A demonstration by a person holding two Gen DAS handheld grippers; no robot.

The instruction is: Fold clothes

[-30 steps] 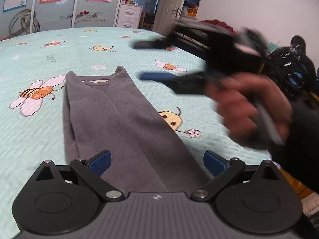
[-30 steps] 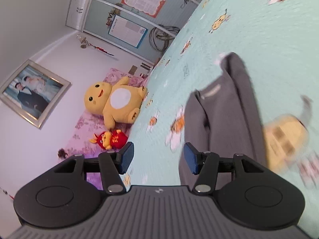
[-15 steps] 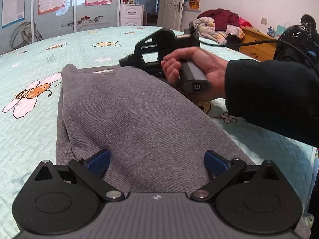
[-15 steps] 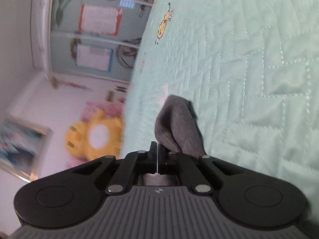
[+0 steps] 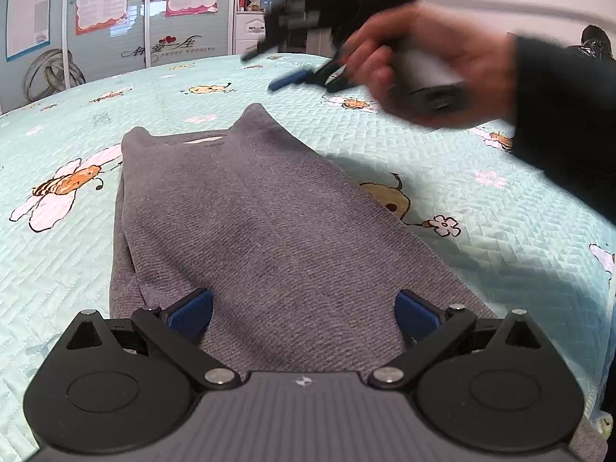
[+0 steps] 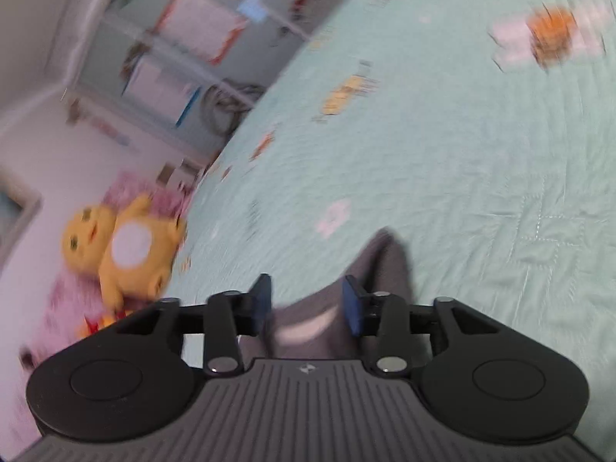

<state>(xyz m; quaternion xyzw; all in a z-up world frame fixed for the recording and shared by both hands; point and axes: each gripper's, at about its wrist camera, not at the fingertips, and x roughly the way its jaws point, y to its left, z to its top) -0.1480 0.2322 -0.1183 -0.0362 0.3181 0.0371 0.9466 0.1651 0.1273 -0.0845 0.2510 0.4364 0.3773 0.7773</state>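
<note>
Since half a second ago the right gripper (image 6: 306, 300) has let go: then its jaws were pinched on a grey fold at the far corner, now they stand apart, blurred with motion, and it is raised off the cloth. In the left wrist view the hand (image 5: 419, 65) carrying it is lifted above the bed at far right, clear of the garment.

Grey garment (image 5: 269, 231): lies on the bed (image 5: 481, 208), long axis running near to far. Right side is doubled over the middle; its edge runs down the length as a visible seam. Neckline with a pale label sits at the far end, between two raised corners. Left edge shows a second layer beneath, so the side folds appear to be in.

Left gripper (image 5: 304, 312): jaws wide apart, hovering over the near hem, holding nothing. Contact with the fabric cannot be told.

Right wrist view: heavy blur; only a grey corner (image 6: 385, 254) and part of the neckline show between the fingers.

Judgement on progress: lengthwise narrowing looks done, leaving a long narrow strip. No crosswise fold is visible, so bringing the hem toward the collar likely remains. Whether sleeves are tucked inside cannot be seen.
</note>
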